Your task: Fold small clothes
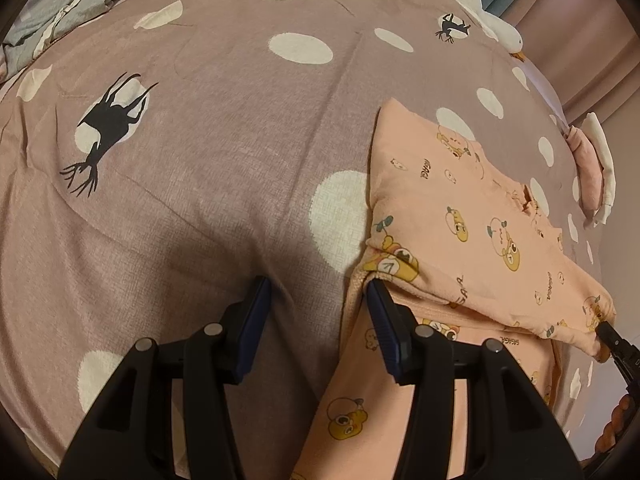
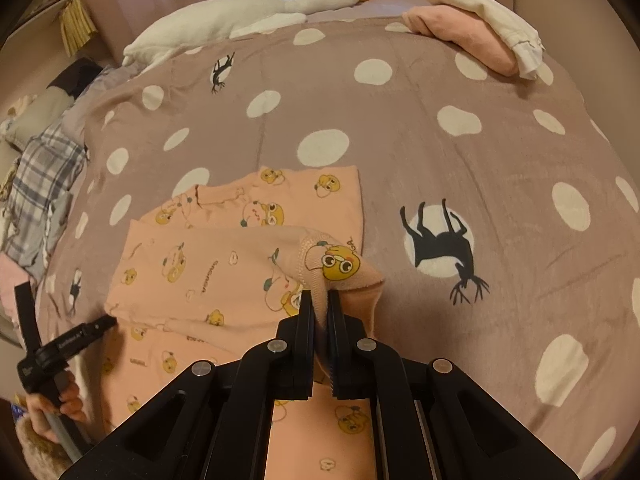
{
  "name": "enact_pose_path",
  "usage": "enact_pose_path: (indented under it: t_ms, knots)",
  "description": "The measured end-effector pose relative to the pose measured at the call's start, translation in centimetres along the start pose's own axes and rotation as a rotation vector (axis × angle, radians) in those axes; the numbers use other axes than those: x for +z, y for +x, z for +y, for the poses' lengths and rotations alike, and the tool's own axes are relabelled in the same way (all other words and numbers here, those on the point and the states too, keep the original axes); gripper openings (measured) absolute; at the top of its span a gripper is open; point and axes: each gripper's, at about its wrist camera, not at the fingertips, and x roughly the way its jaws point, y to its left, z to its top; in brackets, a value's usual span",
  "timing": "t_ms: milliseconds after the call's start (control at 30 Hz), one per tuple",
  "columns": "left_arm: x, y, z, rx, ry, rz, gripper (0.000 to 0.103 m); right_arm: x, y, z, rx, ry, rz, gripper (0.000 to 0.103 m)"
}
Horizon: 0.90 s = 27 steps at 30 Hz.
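Peach cartoon-print garment (image 2: 224, 264) lay partly folded on the bed, on the mauve dotted bedspread (image 2: 420, 152).

Right gripper (image 2: 320, 308): jaws closed on a hemmed corner of the garment, the pinched fabric lifted slightly above the layer beneath.

Left gripper (image 1: 320, 292): jaws wide apart, holding nothing. Inner finger touched the garment's edge; outer finger hung over bare bedspread. In the right wrist view the same tool sat at the garment's far left edge, gripped by a hand (image 2: 52, 408).

Plush goose (image 2: 256, 8) lay along the far side of the bed. Folded pink and white clothes (image 2: 472, 28) stacked at the far right. Plaid fabric (image 2: 44, 176) bunched at the left margin.
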Motion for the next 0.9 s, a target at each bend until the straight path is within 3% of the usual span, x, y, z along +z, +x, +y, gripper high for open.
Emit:
enact_pose_path:
  t_ms: [900]
  knots:
    - [0.03, 0.21, -0.16, 0.004, 0.003, 0.006, 0.052, -0.57, 0.88, -0.28, -0.025, 0.012, 0.025, 0.007]
